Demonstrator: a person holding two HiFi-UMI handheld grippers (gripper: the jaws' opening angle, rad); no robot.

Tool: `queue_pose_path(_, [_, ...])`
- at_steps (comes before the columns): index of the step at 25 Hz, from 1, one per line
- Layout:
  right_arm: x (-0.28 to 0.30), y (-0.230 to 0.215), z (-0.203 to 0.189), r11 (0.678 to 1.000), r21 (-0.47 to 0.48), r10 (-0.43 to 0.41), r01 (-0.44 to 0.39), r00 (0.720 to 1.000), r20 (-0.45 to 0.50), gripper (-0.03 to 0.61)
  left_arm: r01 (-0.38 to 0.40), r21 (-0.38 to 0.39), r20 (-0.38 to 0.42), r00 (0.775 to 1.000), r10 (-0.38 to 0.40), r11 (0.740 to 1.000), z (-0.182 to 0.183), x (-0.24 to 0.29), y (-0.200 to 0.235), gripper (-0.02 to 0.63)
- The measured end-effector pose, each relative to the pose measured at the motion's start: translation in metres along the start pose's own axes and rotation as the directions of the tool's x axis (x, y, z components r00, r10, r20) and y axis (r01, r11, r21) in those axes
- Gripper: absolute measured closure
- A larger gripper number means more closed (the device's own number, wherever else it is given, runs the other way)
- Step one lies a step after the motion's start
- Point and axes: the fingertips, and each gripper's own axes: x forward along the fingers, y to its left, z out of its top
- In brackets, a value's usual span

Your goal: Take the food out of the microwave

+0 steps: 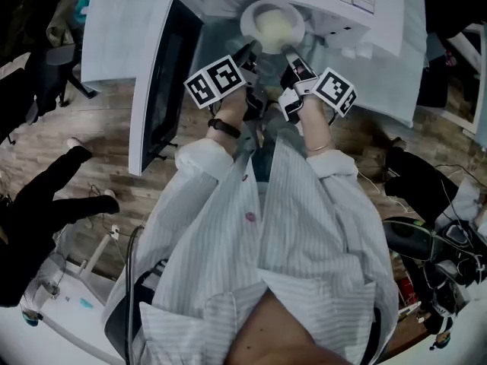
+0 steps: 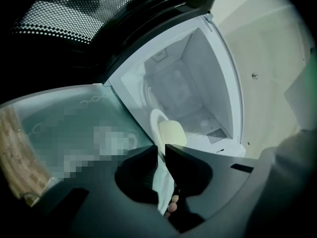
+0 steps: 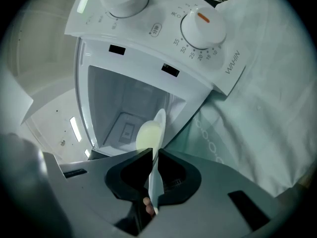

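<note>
A white plate with a pale yellow lump of food hangs at the mouth of the white microwave, held by its near rim from both sides. My left gripper is shut on the plate's left rim, with the food just past its jaws. My right gripper is shut on the right rim, the food beyond its tips. The plate shows edge-on between both pairs of jaws.
The microwave's door stands swung open at the left, its dark glass close to my left gripper. Two dials sit on the control panel. A white cloth covers the table beside it. The cavity behind the plate holds nothing else.
</note>
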Motion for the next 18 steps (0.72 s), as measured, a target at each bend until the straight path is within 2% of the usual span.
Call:
queue_pose_path(6, [0.003,-0.004,-0.005,1.000,0.002,0.030,-0.029,0.999,-0.044,0.522,-0.020,-0.004,0.039,0.999,0.020,1.000,-0.003,-0.004,0.006,0.558])
queue_pose_path(12, [-0.055,0.004,-0.009,0.997,-0.013,0.070,-0.071,0.996,-0.059,0.522,-0.012,0.014,0.080,0.997,0.011,1.000,-0.044,-0.035,-0.029,0.558])
queue_pose_path(18, [-0.086,0.011,-0.021,0.994,-0.018,0.104,-0.107,0.989,-0.105,0.522,-0.010,-0.008,0.135,0.991,0.011,1.000,-0.068,-0.061,-0.042,0.561])
